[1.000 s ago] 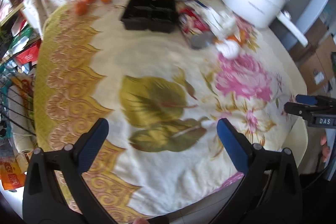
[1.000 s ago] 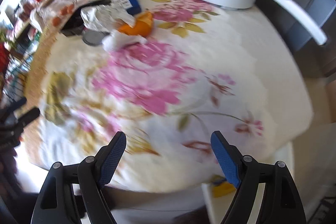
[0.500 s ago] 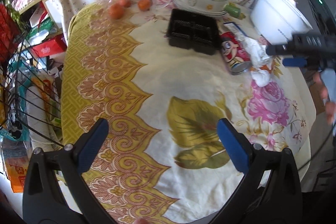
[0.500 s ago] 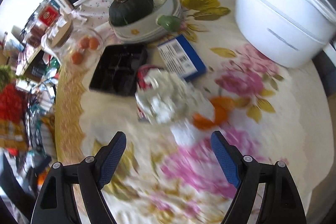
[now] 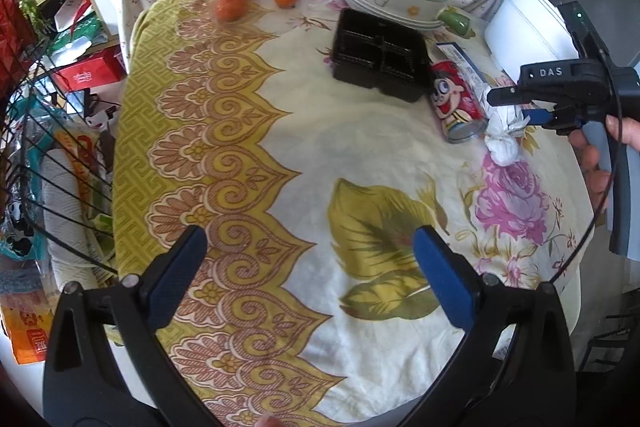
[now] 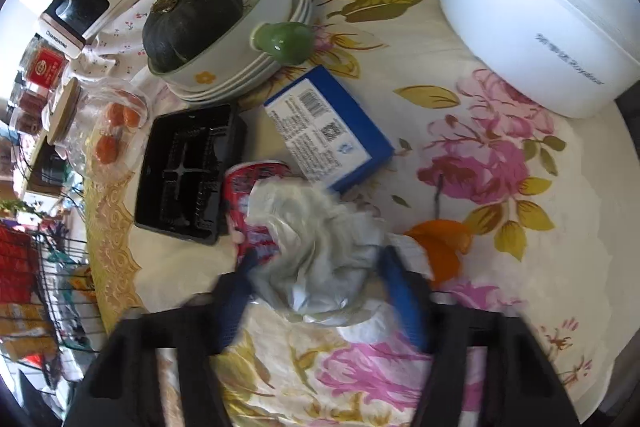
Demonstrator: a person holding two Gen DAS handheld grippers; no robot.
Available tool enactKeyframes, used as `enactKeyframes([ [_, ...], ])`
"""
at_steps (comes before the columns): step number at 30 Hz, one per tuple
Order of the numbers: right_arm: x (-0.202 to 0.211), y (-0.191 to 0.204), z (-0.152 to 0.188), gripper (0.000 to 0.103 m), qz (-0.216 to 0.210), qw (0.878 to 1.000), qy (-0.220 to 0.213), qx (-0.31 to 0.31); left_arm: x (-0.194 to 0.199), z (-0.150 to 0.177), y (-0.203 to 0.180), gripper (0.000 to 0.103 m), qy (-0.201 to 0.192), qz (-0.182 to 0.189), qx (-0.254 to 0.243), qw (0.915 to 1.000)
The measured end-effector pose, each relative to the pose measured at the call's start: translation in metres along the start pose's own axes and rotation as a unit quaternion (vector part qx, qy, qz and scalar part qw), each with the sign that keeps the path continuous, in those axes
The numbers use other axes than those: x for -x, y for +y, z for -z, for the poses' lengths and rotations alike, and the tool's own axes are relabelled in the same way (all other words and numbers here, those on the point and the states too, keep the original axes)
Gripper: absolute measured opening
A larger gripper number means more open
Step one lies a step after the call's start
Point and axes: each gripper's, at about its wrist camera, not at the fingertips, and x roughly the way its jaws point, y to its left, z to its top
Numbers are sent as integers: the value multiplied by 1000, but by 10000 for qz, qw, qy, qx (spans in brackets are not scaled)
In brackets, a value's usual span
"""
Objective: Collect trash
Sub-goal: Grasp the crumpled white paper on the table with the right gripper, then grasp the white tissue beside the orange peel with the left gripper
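Left wrist cam looks steeply down over the tablecloth's [image 5: 248,131] near edge, facing the far clutter. Right wrist cam sits close above the crumpled white wad [image 6: 316,259], also pitched down. Both share the black tray [image 5: 380,55] & red can [image 5: 456,103] (diff. angles).
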Motion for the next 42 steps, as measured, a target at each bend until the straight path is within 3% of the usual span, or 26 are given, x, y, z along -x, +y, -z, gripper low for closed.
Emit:
enactKeyframes([
  [8,-3,-19,26,48,40,9998,178,96,-6,6,-19,102,213,363,-16,9991],
  [12,6,-21,33,38,-98,9998,38,165,-6,8,-23,102,226,389,-56,9990],
  [19,58,-31,55,37,-281,9984,-364,341,-9,12,-31,102,272,426,-131,9986],
  [25,70,-70,98,37,120,9983,-451,357,-10,20,-60,102,205,481,-669,9964],
  [28,71,-96,123,37,399,9973,-512,355,-9,28,-91,102,64,334,-1316,9907],
  [31,76,-122,142,37,464,9963,-632,343,-13,24,-115,102,60,436,-1608,9860],
  [35,84,-139,148,38,612,9952,-639,416,-27,13,-149,101,-35,325,-2156,9759],
  [37,86,-137,151,38,608,9941,-627,637,-42,7,-170,95,14,137,-2600,9655],
  [39,84,-138,155,38,584,9939,-557,756,-58,0,-188,79,163,10,-2869,9578],
  [42,83,-144,156,38,474,9946,-493,785,-70,-13,-209,75,181,-50,-3071,9515],
])
